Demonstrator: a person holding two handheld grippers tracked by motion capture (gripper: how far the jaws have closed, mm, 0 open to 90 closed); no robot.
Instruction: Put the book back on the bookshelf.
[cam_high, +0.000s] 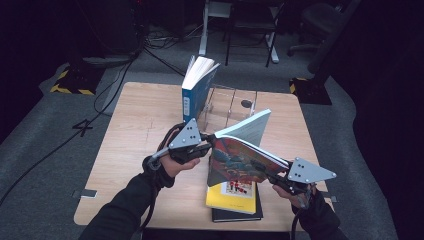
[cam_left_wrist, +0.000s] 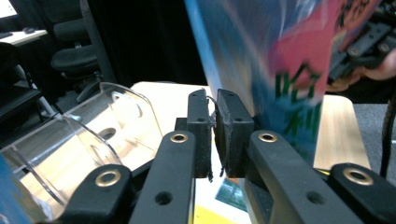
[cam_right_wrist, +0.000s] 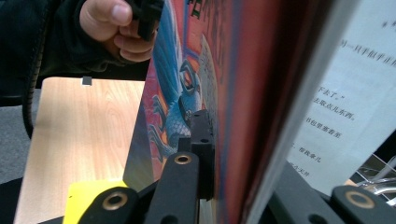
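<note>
So the colourful book (cam_high: 240, 162) is up in the air over the near half of the table (cam_high: 135, 125), held between both grippers and tilted, pages fanning toward the far side. The right gripper (cam_high: 277, 176) is clamped on its lower right corner; you can see a pad (cam_right_wrist: 201, 140) pressed flat on the cover. The left gripper (cam_high: 210, 140) sits at the upper left corner, jaws nearly together and pinching what looks like just the cover edge.

Under it lies a yellow book (cam_high: 232, 196) on a black one (cam_high: 237, 214). Further back there's a clear rack (cam_high: 230, 107) with a blue book (cam_high: 196, 90) already standing at its left end.

My guess: we're mid-carry, heading for the rack. Next bit needs the book tipped upright and lowered into a free slot beside the blue one without knocking it.
</note>
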